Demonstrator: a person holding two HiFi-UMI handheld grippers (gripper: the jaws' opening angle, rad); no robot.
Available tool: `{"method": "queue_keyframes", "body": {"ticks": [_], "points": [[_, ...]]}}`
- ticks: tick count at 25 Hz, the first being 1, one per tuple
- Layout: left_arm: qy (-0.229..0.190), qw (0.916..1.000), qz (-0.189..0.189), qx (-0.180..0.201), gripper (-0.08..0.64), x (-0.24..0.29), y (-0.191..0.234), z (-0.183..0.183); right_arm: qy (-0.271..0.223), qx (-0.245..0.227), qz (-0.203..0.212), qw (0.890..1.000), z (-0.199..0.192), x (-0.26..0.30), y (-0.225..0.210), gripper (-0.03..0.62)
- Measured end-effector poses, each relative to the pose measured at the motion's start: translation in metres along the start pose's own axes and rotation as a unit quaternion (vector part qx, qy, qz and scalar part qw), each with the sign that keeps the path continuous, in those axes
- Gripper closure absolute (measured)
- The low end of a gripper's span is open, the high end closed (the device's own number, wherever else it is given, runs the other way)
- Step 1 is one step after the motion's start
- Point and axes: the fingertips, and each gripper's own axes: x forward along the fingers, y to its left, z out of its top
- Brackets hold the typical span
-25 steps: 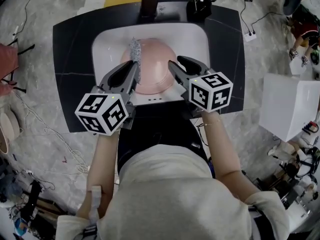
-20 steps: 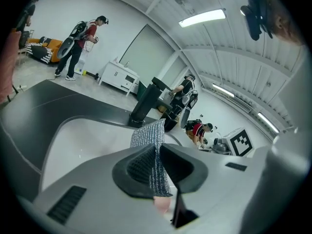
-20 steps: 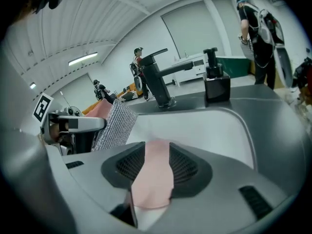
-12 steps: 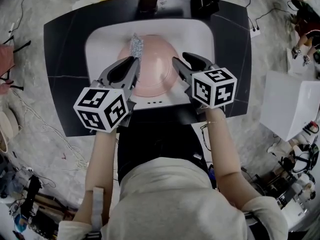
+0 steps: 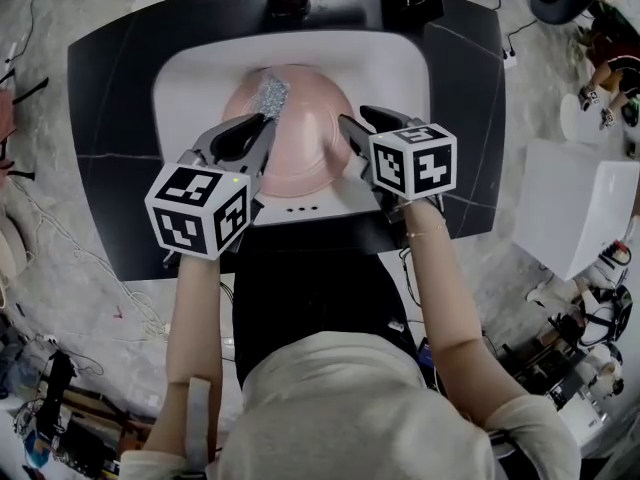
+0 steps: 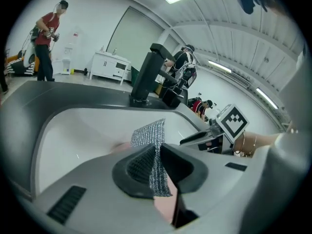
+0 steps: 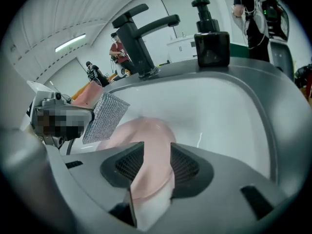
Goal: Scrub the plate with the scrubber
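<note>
Tabletop (image 5: 110, 118): dark slab, extends to both sides of and beyond the two grippers.

Sink (image 5: 190, 78): white basin set in the tabletop, directly ahead of both grippers.

Plate (image 5: 305, 138): pink, inside the sink, lying between the two grippers. Its near-right rim sits in the right gripper (image 5: 358, 123). In the right gripper view the jaws of this gripper (image 7: 156, 165) are closed part-way onto the plate (image 7: 146, 135), one pad on each face of the rim.

Left gripper (image 5: 262, 128): at the plate's left edge. In its own view the jaws (image 6: 157, 160) are pressed together on the scrubber (image 6: 148, 133), with only the mesh between them.

Faucet (image 7: 139, 38): black, on the far sink rim, ahead and left of the right gripper.

Dispenser (image 7: 210, 45): black pump bottle, ahead and right of the right gripper.

Scrubber (image 5: 270, 96): silver mesh sheet, sticking out past the left jaw tips over the plate's far-left part. Contact with the plate not resolvable.
</note>
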Motion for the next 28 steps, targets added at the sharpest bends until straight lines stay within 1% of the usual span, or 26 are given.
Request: {"method": "queue_keyframes", "body": {"ticks": [5,10,13,15,17,21,24,28], "points": [[0.043,0.9982,0.008,0.04,0.497,0.009,0.002,-0.016,0.022,0.017,-0.01,1.0,-0.014,0.013,-0.011,0.413],[0.074,0.9951,0.01,0.065,0.497,0.016,0.003,-0.028,0.038,0.025,-0.017,0.999,-0.02,0.025,-0.019,0.412],[0.08,0.9945,-0.001,0.067,0.497,0.018,0.0,-0.032,0.043,0.036,-0.022,0.998,-0.022,0.028,-0.025,0.411],[0.077,0.9953,-0.006,0.059,0.497,0.02,0.0,-0.033,0.047,0.04,-0.025,0.998,-0.026,0.031,-0.028,0.411],[0.075,0.9958,-0.007,0.052,0.497,0.021,0.0,-0.032,0.05,0.04,-0.026,0.998,-0.03,0.034,-0.032,0.434],[0.083,0.9945,-0.008,0.063,0.497,0.023,-0.001,-0.033,0.058,0.057,-0.017,0.997,-0.036,0.039,-0.034,0.442],[0.089,0.994,-0.015,0.063,0.497,0.026,-0.001,-0.035,0.061,0.066,-0.01,0.996,-0.038,0.042,-0.031,0.444],[0.099,0.9926,-0.018,0.069,0.497,0.03,-0.002,-0.038,0.069,0.069,-0.012,0.995,-0.04,0.047,-0.032,0.508]]}}
